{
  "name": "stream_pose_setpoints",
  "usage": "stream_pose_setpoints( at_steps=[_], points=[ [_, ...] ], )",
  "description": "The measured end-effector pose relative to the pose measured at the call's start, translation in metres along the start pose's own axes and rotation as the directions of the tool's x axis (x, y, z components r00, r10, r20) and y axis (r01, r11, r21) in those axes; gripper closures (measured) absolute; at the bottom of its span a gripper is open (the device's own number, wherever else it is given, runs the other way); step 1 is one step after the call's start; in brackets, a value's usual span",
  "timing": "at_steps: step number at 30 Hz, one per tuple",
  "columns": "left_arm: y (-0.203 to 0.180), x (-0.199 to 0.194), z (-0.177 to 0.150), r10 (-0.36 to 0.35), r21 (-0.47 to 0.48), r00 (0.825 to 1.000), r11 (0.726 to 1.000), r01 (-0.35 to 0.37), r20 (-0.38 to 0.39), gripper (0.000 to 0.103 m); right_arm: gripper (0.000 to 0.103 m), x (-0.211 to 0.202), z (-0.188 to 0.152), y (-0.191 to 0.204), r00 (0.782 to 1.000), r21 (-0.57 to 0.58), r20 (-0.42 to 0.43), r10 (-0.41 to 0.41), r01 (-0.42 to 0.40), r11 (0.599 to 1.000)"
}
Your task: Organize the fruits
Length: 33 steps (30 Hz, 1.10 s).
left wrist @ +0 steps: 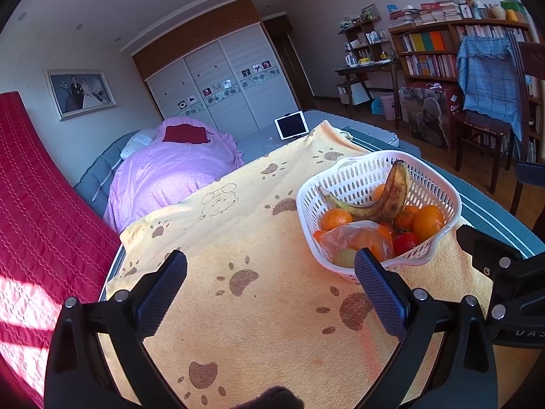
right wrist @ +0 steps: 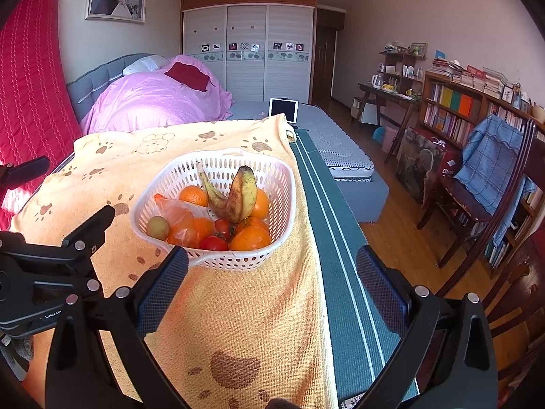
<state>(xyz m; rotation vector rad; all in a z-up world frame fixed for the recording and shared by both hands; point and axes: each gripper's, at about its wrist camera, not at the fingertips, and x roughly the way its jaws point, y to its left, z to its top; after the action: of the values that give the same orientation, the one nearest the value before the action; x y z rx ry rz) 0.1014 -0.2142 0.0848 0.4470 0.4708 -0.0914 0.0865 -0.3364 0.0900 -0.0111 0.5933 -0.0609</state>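
Observation:
A white perforated basket [left wrist: 446, 192] [right wrist: 287, 187] stands on a yellow paw-print towel [left wrist: 245, 225] [right wrist: 238, 306]. It holds a spotted banana [left wrist: 388, 197] [right wrist: 238, 194], several oranges [left wrist: 427, 221] [right wrist: 250, 238], red tomatoes [left wrist: 405, 242] [right wrist: 214, 243], a small green fruit [right wrist: 157, 227] and a plastic bag [left wrist: 354, 235] [right wrist: 177, 214] with orange fruit. My left gripper [left wrist: 270, 288] is open, left of and nearer than the basket, its right finger at the front rim. My right gripper [right wrist: 272, 283] is open just before the basket, holding nothing.
The towel covers a green striped surface [right wrist: 340, 272] whose right edge drops to a wooden floor [right wrist: 402, 238]. Behind lie a bed with a pink quilt [right wrist: 153, 99] and a tablet [right wrist: 283, 109]. A chair [right wrist: 483, 184] and bookshelves [right wrist: 456, 112] stand right.

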Motion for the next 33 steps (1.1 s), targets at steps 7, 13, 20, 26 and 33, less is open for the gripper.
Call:
stream_pose_setpoints(
  at_steps=[7, 13, 20, 26, 33],
  points=[
    [-0.0001, 0.0006, -0.0004, -0.002, 0.000, 1.000, 1.000, 0.002, -0.002, 0.005, 0.003, 0.0004, -0.0017, 0.0009, 1.000, 0.004, -0.001, 0.000, 0.000, 1.000],
    [-0.0011, 0.0012, -0.0012, -0.002, 0.000, 1.000, 1.000, 0.002, -0.004, 0.005, 0.003, 0.0015, -0.0029, 0.0009, 1.000, 0.003, -0.003, 0.000, 0.000, 1.000],
    [-0.0010, 0.0011, -0.0012, -0.003, 0.000, 1.000, 1.000, 0.003, -0.003, 0.005, 0.003, 0.0023, -0.0031, 0.0010, 1.000, 0.004, -0.004, -0.001, 0.001, 1.000],
    [-0.0016, 0.0031, -0.0031, -0.007, 0.002, 1.000, 1.000, 0.007, -0.004, 0.005, 0.003, 0.0021, -0.0028, 0.0008, 1.000, 0.004, -0.004, -0.001, 0.001, 1.000],
    [0.0005, 0.0061, -0.0079, -0.019, -0.006, 1.000, 1.000, 0.019, -0.015, 0.005, 0.003, 0.0028, -0.0039, 0.0005, 1.000, 0.003, -0.005, 0.001, -0.001, 1.000]
  ],
)
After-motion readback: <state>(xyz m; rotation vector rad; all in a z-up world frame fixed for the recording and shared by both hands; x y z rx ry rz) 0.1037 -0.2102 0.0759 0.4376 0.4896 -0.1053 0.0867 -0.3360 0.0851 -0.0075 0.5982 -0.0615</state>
